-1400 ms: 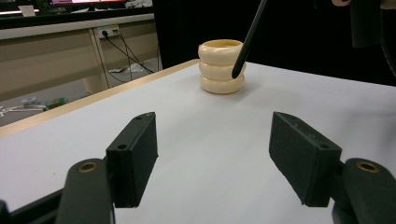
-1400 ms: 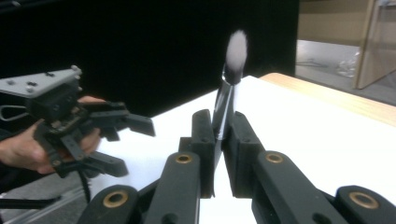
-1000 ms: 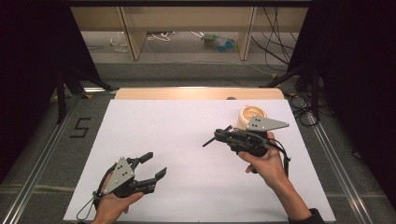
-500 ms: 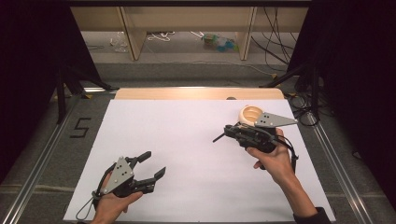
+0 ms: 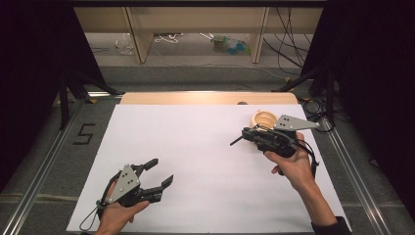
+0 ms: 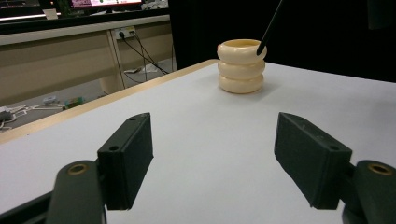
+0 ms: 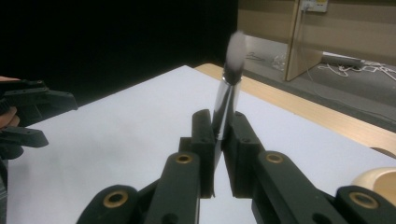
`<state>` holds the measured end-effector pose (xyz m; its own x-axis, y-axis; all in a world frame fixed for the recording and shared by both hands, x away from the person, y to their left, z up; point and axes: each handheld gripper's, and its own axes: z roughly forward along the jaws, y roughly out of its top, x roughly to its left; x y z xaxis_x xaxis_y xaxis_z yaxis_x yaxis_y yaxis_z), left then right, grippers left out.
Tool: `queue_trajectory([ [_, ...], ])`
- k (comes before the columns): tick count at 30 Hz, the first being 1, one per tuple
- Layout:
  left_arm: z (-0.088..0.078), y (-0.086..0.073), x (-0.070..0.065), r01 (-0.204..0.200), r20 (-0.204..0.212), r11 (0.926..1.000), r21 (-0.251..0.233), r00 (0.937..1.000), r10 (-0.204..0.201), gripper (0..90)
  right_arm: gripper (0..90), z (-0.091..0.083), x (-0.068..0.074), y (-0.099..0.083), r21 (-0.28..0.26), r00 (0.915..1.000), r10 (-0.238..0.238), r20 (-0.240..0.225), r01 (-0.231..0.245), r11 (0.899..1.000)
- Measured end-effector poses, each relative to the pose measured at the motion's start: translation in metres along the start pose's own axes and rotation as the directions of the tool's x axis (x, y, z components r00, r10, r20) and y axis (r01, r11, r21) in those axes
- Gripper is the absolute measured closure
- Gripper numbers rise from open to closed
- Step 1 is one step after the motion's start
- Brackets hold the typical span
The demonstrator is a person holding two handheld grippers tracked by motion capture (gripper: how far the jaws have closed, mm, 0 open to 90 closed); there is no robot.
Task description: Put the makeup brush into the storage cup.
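A cream ribbed cup (image 5: pixel 264 119) stands at the back right of the white table top (image 5: pixel 195 142). Just in front of it, my right gripper (image 5: pixel 247 134) is shut on a brush (image 7: pixel 229 93) with a silver ferrule and a pale fuzzy tip; the brush sticks out past the jaws to the left. In the left gripper view a slim dark part of the brush (image 6: pixel 268 28) crosses in front of the cup (image 6: pixel 241 67) rim. My left gripper (image 5: pixel 162 171) rests near the front left, open, nothing between its jaws (image 6: pixel 215 158).
A wooden strip (image 5: pixel 205 98) borders the table's far edge. Beyond it are a floor with cables (image 5: pixel 288 39) and wooden furniture legs (image 5: pixel 139 34). Metal rails (image 5: pixel 44 161) run along both sides. My left gripper (image 7: pixel 56 119) is at the left of the right gripper view.
My right hand has carried the brush to the right, closer to the cup. The left hand has stayed where it was.
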<state>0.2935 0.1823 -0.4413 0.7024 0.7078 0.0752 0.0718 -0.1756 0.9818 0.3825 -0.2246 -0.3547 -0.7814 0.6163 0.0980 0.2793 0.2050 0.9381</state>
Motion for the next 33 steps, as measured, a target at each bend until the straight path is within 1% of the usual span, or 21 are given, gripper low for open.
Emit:
queue_trajectory([
  [1,0.000,0.000,0.000,-0.001,0.000,1.0000,0.000,1.0000,0.001,28.3,83.7,0.000,-0.001,0.000,-0.012,1.0000,0.003,0.005,-0.002,1.000],
  [2,0.000,0.000,0.000,0.000,0.000,1.0000,0.000,1.0000,0.000,28.2,83.7,-0.002,-0.003,0.000,-0.006,0.9999,-0.002,0.010,0.002,1.000],
  [4,0.000,0.000,0.000,-0.002,0.000,1.0000,0.000,1.0000,0.002,28.0,83.7,-0.002,-0.004,-0.001,-0.015,0.9998,0.006,0.018,-0.006,1.000],
  [5,0.000,0.000,0.000,0.000,0.000,1.0000,-0.001,1.0000,0.000,27.9,83.7,-0.004,-0.006,0.000,-0.006,0.9996,0.001,0.027,-0.001,1.000],
  [7,0.000,0.000,0.000,0.006,-0.002,1.0000,-0.002,1.0000,-0.006,27.3,83.7,-0.005,-0.009,0.000,-0.008,0.9990,-0.004,0.045,0.005,1.000],
  [8,0.000,0.000,0.000,0.019,-0.005,0.9998,-0.004,0.9998,-0.019,26.8,83.7,-0.006,-0.010,0.000,-0.003,0.9988,0.000,0.048,0.000,1.000],
  [10,0.001,0.000,0.000,0.017,-0.007,0.9998,-0.005,0.9998,-0.017,26.0,83.7,-0.007,-0.013,0.000,-0.009,0.9981,-0.007,0.060,0.008,1.000],
  [11,0.001,0.000,0.000,0.016,-0.006,0.9999,-0.005,0.9998,-0.016,25.8,83.7,-0.008,-0.014,-0.001,-0.010,0.9986,0.010,0.051,-0.009,1.000],
  [16,0.001,0.000,0.000,0.017,-0.006,0.9998,-0.006,0.9998,-0.017,25.6,83.7,-0.012,-0.020,-0.001,0.000,0.9972,0.017,0.074,-0.017,1.000],
  [17,0.001,0.000,0.000,0.016,-0.006,0.9999,-0.006,0.9999,-0.016,25.6,83.7,-0.012,-0.020,-0.001,-0.011,0.9971,0.020,0.073,-0.019,1.000],
  [20,0.001,0.000,0.000,0.015,-0.007,0.9999,-0.006,0.9999,-0.015,25.6,83.7,-0.014,-0.023,-0.001,-0.013,0.9963,0.021,0.083,-0.019,1.000],
  [21,0.001,0.000,0.000,0.015,-0.007,0.9999,-0.005,0.9999,-0.015,25.6,83.7,-0.015,-0.024,-0.001,-0.002,0.9961,0.025,0.084,-0.024,1.000],
  [23,0.001,0.000,0.000,0.004,-0.006,1.0000,-0.004,1.0000,-0.004,25.7,83.7,-0.015,-0.026,-0.001,-0.019,0.9955,0.015,0.094,-0.013,1.000],
  [24,0.001,0.000,0.000,0.013,-0.007,0.9999,-0.005,0.9999,-0.013,25.7,83.7,-0.016,-0.026,-0.001,-0.010,0.9958,0.031,0.086,-0.030,0.999],
  [25,0.001,0.000,0.000,0.011,-0.006,0.9999,-0.004,0.9999,-0.011,25.7,83.7,-0.017,-0.027,-0.001,-0.009,0.9953,0.030,0.091,-0.030,1.000],
  [26,0.001,0.000,0.000,0.012,-0.006,0.9999,-0.004,0.9999,-0.012,25.7,83.7,-0.017,-0.028,-0.001,-0.023,0.9948,0.027,0.098,-0.025,0.999],
  [27,0.001,0.000,0.000,0.011,-0.007,0.9999,-0.004,0.9999,-0.011,25.7,83.7,-0.018,-0.029,-0.001,-0.016,0.9947,0.023,0.100,-0.022,1.000],
  [30,0.001,-0.001,0.000,0.006,-0.005,1.0000,-0.003,1.0000,-0.006,25.8,83.7,-0.021,-0.032,-0.001,-0.018,0.9935,0.032,0.109,-0.030,0.999],
  [31,0.001,-0.001,0.000,0.001,-0.005,1.0000,-0.003,1.0000,-0.001,25.8,83.7,-0.021,-0.032,-0.001,-0.018,0.9930,0.043,0.110,-0.041,0.999],
  [32,0.001,-0.001,0.000,0.002,-0.005,1.0000,-0.003,1.0000,-0.002,25.7,83.7,-0.022,-0.034,-0.002,-0.022,0.9929,0.037,0.113,-0.035,0.999],
  [33,0.001,-0.001,0.000,0.001,-0.005,1.0000,-0.003,1.0000,-0.001,25.7,83.7,-0.023,-0.034,-0.001,-0.008,0.9922,0.043,0.117,-0.042,0.999],
])
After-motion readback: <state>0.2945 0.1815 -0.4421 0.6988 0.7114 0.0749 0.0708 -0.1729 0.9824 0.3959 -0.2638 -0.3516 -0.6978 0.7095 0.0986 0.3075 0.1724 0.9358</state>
